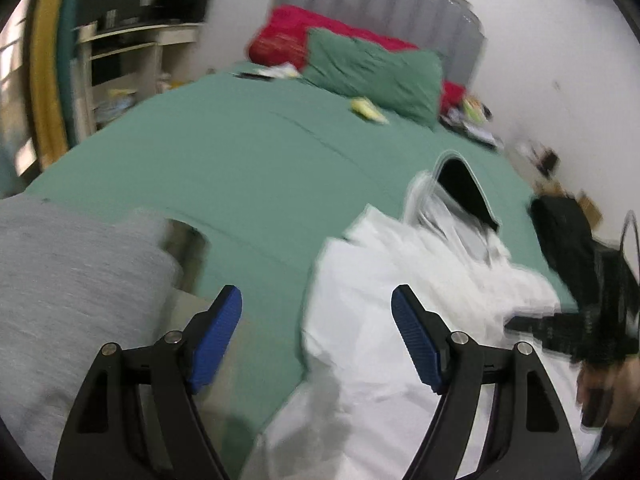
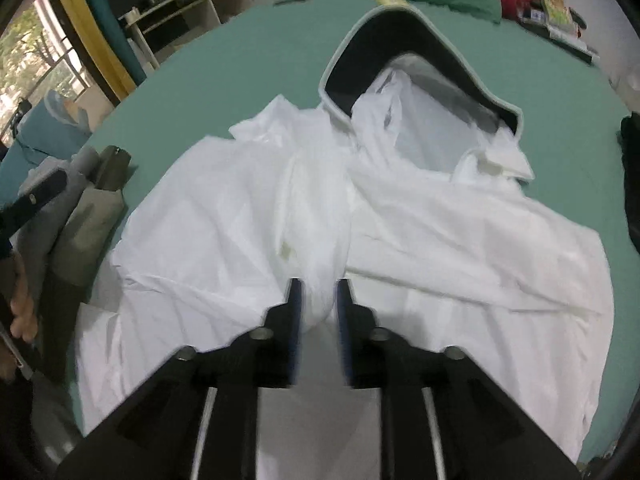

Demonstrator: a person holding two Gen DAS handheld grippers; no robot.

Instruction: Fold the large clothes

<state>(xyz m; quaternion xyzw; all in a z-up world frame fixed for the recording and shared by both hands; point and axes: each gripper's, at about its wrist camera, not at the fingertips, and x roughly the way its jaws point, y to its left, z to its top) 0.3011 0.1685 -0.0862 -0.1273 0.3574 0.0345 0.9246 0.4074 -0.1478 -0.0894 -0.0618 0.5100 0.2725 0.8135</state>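
Observation:
A large white hooded jacket (image 2: pixel 440 220) lies spread on the green bed sheet (image 2: pixel 240 72), its dark-lined hood (image 2: pixel 400 40) pointing toward the pillows. My right gripper (image 2: pixel 318 300) is shut on a bunched fold of the white fabric near the jacket's middle. In the left wrist view the jacket (image 1: pixel 400 300) lies right of centre, its hood (image 1: pixel 464 192) beyond. My left gripper (image 1: pixel 316 320) is open and empty, held above the jacket's left edge and the sheet (image 1: pixel 240 168).
A grey garment (image 1: pixel 72 280) lies at the bed's near left. A green pillow (image 1: pixel 376 72) and red blanket (image 1: pixel 288 36) sit at the headboard, with papers (image 1: pixel 368 110) nearby. A black garment (image 1: pixel 580 256) lies at the right. Shelves (image 1: pixel 120 52) stand at left.

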